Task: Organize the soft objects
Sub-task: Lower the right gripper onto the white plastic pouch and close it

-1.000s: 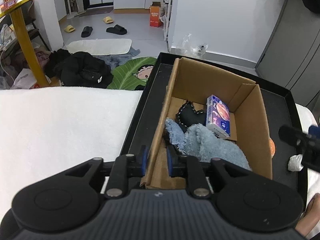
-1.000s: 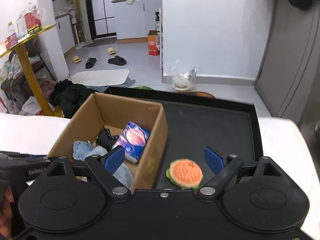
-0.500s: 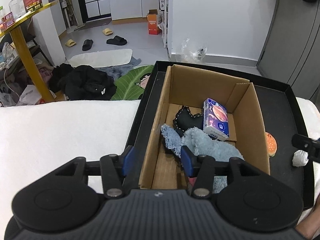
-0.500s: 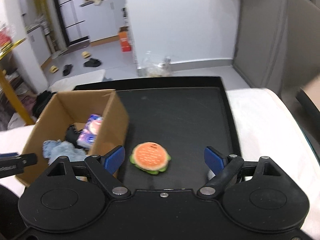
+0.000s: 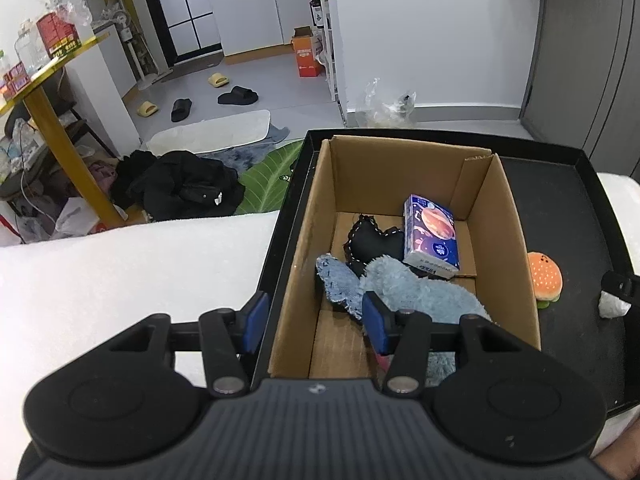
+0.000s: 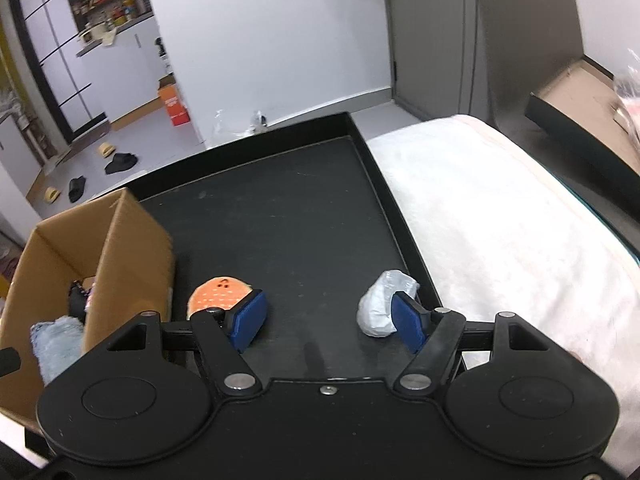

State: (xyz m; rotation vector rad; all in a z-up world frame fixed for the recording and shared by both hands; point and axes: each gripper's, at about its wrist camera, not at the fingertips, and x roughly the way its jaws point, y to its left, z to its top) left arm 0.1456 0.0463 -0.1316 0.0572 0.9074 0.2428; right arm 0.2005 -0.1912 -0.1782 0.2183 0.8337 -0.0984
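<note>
In my right wrist view the right gripper (image 6: 326,322) hangs over the black tray (image 6: 280,216), its blue pads closing with only bare tray between them. The crumpled white soft lump (image 6: 380,304) lies at lower right of centre, just beside the inner face of the right pad and slightly beyond it, so it sits off the gripper's midline toward the tray's right rim. The orange burger-shaped plush (image 6: 219,294) sits at lower left, partly behind the left pad, next to the brown cardboard box (image 6: 132,248). My guess is the white lump is the target, and I need to shift right and forward to centre it. In my left view, the left gripper (image 5: 314,326) stands half open astride the box's near left wall, pressing nothing; it is far from both loose pieces, which sit at the right edge of that frame.
</note>
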